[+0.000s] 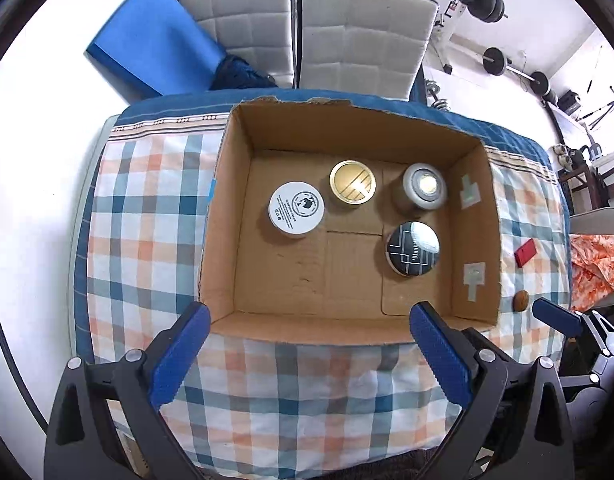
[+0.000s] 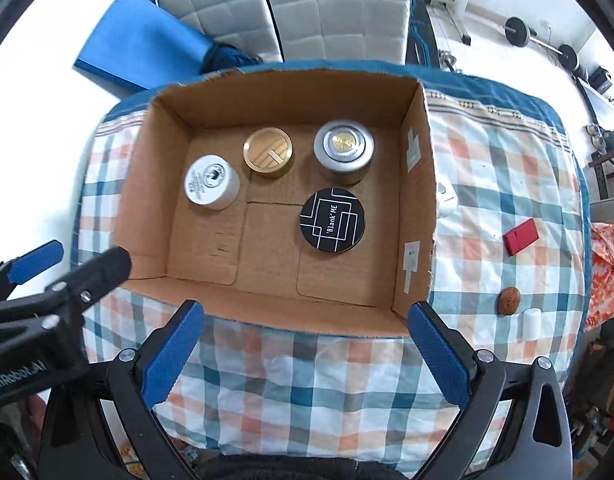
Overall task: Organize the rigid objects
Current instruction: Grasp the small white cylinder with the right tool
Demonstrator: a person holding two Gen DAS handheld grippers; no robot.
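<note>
Jars are seen from the left wrist view, four of them, inside the cardboard box [image 1: 227,264] on the checked cloth [image 1: 147,216]. The white jar [image 1: 296,209] sits to the left, the gold jar [image 1: 352,183] just beside it, the silver jar [image 1: 424,186] to the right and the black jar [image 1: 413,248] nearer. The left gripper [image 1: 311,312] is held over the near wall of the box, its jaws wide apart with nothing in them. A small brown thing [image 1: 521,301] and a red thing [image 1: 525,253] lie outside the box on the right.

In the right wrist view the right gripper [image 2: 307,312] is also held near the box edge, jaws wide apart and empty. The red thing, the brown thing and a small white tube [image 2: 531,324] are seen on the cloth, well apart from the box. One of these is probably to be picked next. It should be reached from above, with the jaws set on both sides and closed gently, so that it is not pushed away.
</note>
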